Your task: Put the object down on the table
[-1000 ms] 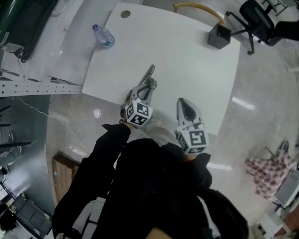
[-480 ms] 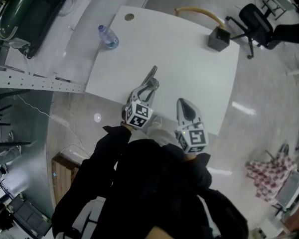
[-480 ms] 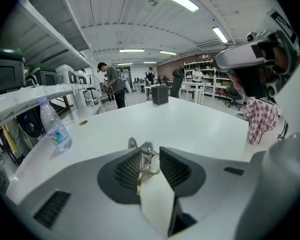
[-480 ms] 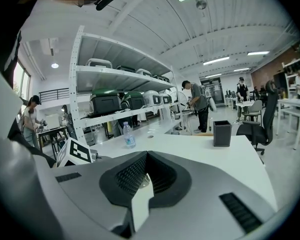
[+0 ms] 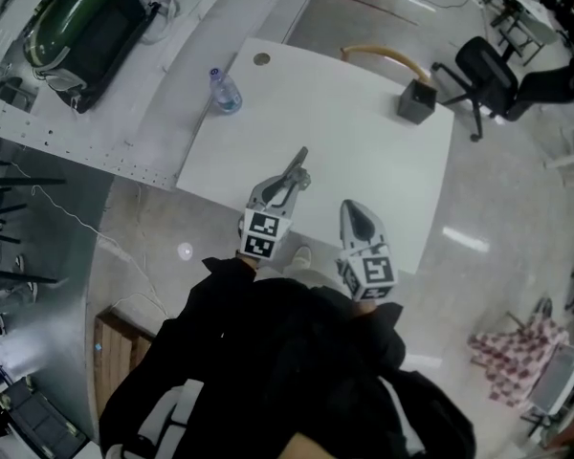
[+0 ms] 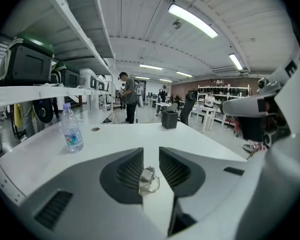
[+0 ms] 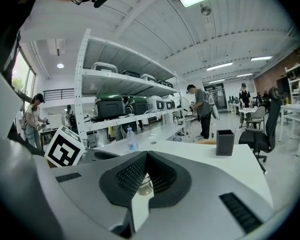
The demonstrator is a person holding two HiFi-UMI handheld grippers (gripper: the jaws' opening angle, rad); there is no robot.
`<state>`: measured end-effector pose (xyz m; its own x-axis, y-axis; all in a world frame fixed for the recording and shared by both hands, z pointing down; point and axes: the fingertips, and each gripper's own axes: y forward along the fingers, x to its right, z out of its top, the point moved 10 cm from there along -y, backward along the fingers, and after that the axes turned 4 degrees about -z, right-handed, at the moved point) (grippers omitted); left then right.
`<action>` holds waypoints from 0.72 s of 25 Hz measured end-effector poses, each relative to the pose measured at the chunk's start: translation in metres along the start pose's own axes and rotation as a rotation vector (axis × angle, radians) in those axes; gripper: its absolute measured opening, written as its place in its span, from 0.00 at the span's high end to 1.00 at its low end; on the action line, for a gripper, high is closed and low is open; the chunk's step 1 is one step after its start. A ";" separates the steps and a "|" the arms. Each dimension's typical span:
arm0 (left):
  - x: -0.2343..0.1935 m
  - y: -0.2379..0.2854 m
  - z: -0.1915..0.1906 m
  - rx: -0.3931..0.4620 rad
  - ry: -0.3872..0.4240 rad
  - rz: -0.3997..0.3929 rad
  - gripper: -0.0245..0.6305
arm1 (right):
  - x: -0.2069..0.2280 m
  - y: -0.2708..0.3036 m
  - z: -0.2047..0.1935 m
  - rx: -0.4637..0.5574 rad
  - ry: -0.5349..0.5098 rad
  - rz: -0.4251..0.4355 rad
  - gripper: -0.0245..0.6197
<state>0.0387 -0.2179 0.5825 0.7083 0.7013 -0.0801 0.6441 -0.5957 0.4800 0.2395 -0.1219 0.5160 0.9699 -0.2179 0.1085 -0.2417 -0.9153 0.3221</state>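
A clear water bottle (image 5: 224,92) with a blue label stands upright near the far left corner of the white table (image 5: 364,151); it also shows as the bottle (image 6: 71,129) and the bottle (image 7: 132,140). My left gripper (image 5: 301,154) hovers over the table's near edge, far from the bottle. Its jaws stand slightly open with nothing between them, as the left gripper (image 6: 151,151) shows. My right gripper (image 5: 352,206) hangs beside it at the near edge. In its own view the right gripper (image 7: 146,154) is shut, its tips meeting on nothing.
A dark square box (image 5: 416,101) stands at the table's far right corner. A round cable hole (image 5: 261,59) lies near the bottle. Shelving with green-black cases (image 5: 86,27) runs along the left. An office chair (image 5: 483,65) stands beyond the table. A person (image 6: 127,96) stands far off.
The head view has tilted, so the table and bottle sit lower and further right in the picture. Both grippers keep their places over the near edge, jaws unchanged.
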 end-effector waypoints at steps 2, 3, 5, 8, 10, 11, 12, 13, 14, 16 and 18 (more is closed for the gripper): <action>0.000 -0.008 0.010 0.038 -0.019 0.008 0.82 | -0.001 0.001 0.002 0.025 -0.004 0.017 0.98; 0.000 -0.011 0.015 0.058 -0.026 0.011 0.83 | -0.002 0.002 0.004 0.031 -0.002 0.021 0.98; 0.001 -0.017 0.024 0.094 -0.032 0.014 0.84 | -0.002 0.002 0.008 0.041 0.000 0.025 0.98; 0.003 -0.028 0.035 0.135 -0.035 0.019 0.87 | -0.004 0.002 0.011 0.062 -0.003 0.028 0.98; 0.005 -0.036 0.040 0.158 -0.034 0.027 0.91 | -0.008 0.000 0.017 0.066 0.006 0.025 0.98; 0.005 -0.040 0.043 0.168 -0.036 0.030 0.93 | -0.010 -0.001 0.021 0.065 0.013 0.022 0.98; 0.006 -0.044 0.046 0.178 -0.042 0.031 0.94 | -0.012 -0.002 0.026 0.067 0.019 0.020 0.98; 0.007 -0.047 0.048 0.187 -0.049 0.030 0.95 | -0.013 -0.004 0.031 0.071 0.020 0.016 0.98; 0.007 -0.051 0.051 0.195 -0.054 0.027 0.95 | -0.014 -0.005 0.036 0.076 0.019 0.012 0.98; 0.009 -0.060 0.057 0.211 -0.052 0.026 0.96 | -0.015 -0.007 0.042 0.090 0.022 0.012 0.98; 0.011 -0.069 0.064 0.232 -0.052 0.025 0.96 | -0.013 -0.007 0.042 0.102 0.017 0.015 0.98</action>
<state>0.0204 -0.1944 0.4928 0.7352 0.6675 -0.1180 0.6707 -0.6911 0.2692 0.2295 -0.1265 0.4725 0.9653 -0.2270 0.1290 -0.2513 -0.9418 0.2234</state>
